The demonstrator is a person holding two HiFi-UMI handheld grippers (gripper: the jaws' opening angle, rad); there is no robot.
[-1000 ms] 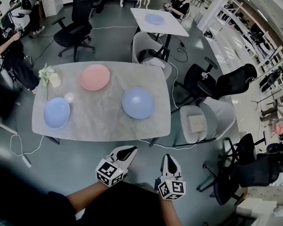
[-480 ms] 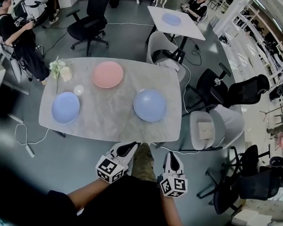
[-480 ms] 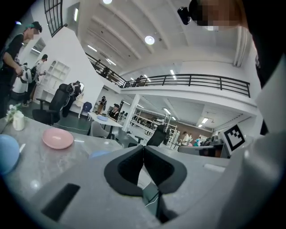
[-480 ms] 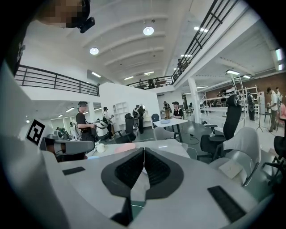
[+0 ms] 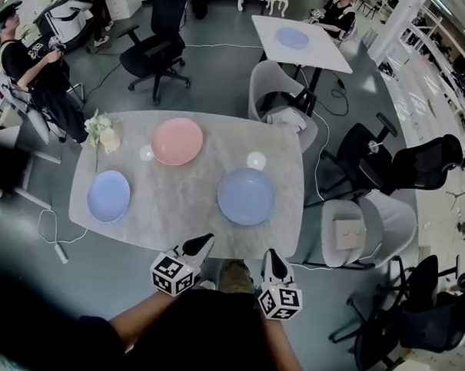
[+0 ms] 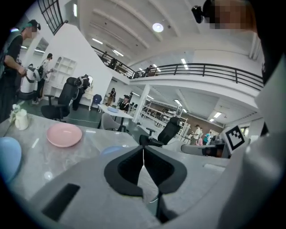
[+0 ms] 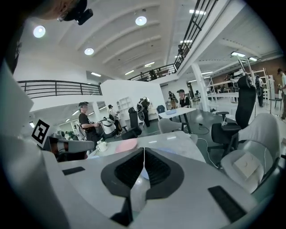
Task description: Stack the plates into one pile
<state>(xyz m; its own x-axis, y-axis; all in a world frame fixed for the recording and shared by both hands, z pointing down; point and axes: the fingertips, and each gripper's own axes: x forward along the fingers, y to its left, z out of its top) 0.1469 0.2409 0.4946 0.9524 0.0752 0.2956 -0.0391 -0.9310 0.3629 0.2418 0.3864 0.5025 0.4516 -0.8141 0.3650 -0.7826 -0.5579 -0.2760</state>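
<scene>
Left hand-held gripper (image 5: 206, 239), right hand-held gripper (image 5: 269, 254) clenched, empty; pink plate (image 5: 177, 141) on table (image 5: 182, 196).

I saw a grey marbled tabletop (image 5: 186, 198) standing in the middle of an open hall floor. At its far left corner stood a small bunch of white flowers (image 5: 97, 125) in a pale pot. A black office chair (image 5: 157, 51) stood beyond it, and a white shell chair (image 5: 274, 86) sat at its far right corner. Further off was a smaller white table (image 5: 324, 56). To the right, another white chair (image 5: 389, 218) held a flat box (image 5: 349, 234) on its seat. A white cable (image 5: 44, 228) trailed on the floor by the left end.
</scene>
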